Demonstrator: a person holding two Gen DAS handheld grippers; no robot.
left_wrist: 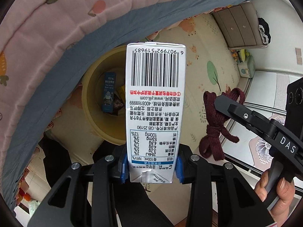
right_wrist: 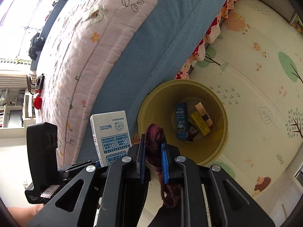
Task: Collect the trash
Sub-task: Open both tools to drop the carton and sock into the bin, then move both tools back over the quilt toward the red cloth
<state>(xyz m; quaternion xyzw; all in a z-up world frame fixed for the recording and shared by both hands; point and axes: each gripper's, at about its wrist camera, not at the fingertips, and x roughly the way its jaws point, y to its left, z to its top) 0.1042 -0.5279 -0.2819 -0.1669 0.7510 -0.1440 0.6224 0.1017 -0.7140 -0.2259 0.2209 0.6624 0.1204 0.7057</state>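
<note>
1. Left gripper (left_wrist: 150, 167) clamps its blue pads on a white milk carton (left_wrist: 154, 102); right gripper (right_wrist: 153, 157) pinches a maroon woven strap (right_wrist: 154, 145), its jaws nearly together.
2. Beside the blue-sheeted bed (right_wrist: 162, 37), both hang above the patterned floor mat (right_wrist: 255, 94).
3. Below them stands a yellow bin (right_wrist: 221, 113).
4. Inside lie a blue box (right_wrist: 181, 121) and a yellow box (right_wrist: 200, 123).

Glossy printed paperboard carton (left_wrist: 155, 111); frayed woven cloth strap (left_wrist: 217, 124); smooth matt plastic bin (right_wrist: 217, 102).

Left gripper (left_wrist: 151, 168): angled downward, pads clamped. Right gripper (right_wrist: 153, 158): angled downward, jaws nearly closed; hand (left_wrist: 274, 191) on handle.
</note>
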